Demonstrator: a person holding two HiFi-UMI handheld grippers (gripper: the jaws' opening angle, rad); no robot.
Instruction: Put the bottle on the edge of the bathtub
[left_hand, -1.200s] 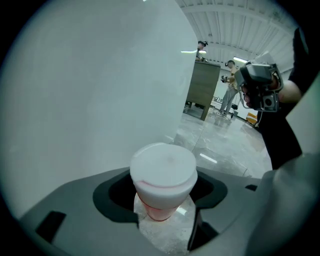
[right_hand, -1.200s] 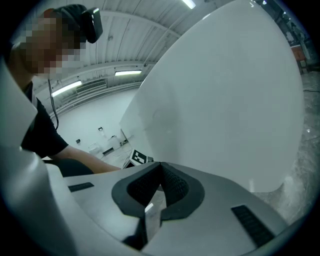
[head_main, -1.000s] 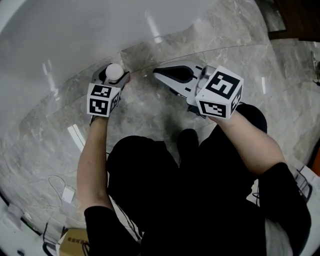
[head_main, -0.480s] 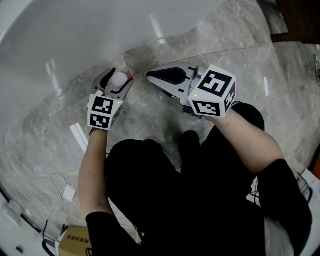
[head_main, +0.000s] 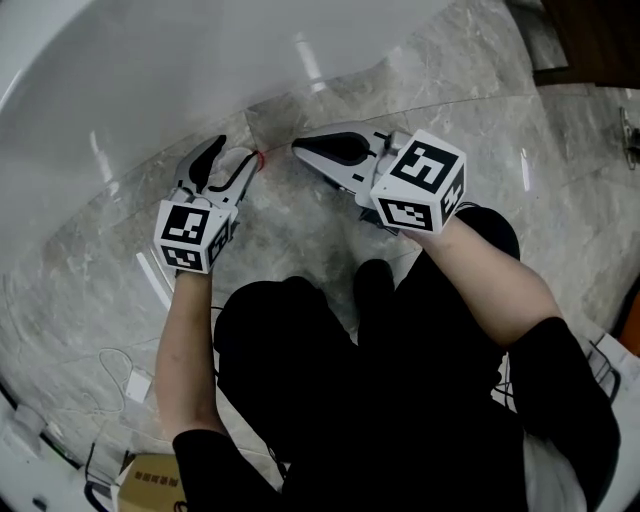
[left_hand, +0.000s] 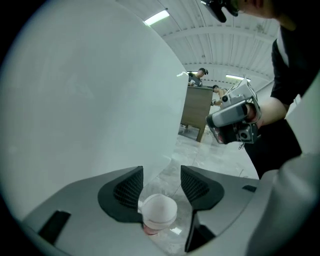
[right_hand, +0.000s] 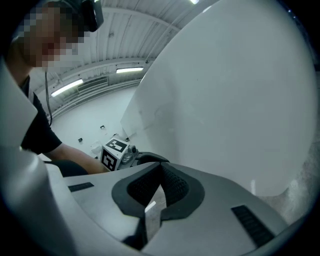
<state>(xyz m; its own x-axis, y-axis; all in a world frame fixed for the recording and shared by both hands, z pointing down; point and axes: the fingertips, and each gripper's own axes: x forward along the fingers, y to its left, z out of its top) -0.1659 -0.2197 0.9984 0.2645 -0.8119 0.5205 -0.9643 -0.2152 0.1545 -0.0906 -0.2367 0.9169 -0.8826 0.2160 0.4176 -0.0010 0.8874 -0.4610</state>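
A small bottle with a white cap (left_hand: 159, 212) and a pinkish body sits low between the jaws of my left gripper (left_hand: 161, 175). The cap lies against the left pad, with a gap to the right pad. The jaws are closing and do not clamp the bottle. In the head view, my left gripper (head_main: 235, 152) is on the marble floor at the foot of the white bathtub (head_main: 150, 70), and I cannot make out the bottle there. My right gripper (head_main: 298, 148) hovers just to the right, shut with nothing in it, its tips together (right_hand: 161, 167).
The tub's curved white wall (left_hand: 90, 100) fills the space ahead of both grippers. On the marble floor lie white strips (head_main: 155, 275), a white cable with a plug (head_main: 130, 385) and a cardboard box (head_main: 150, 485). A wooden cabinet (left_hand: 196, 107) stands far off.
My left gripper has drawn back toward me and to the left. The white cap that showed between its fingers in the head view has gone from sight. The right gripper has barely shifted.
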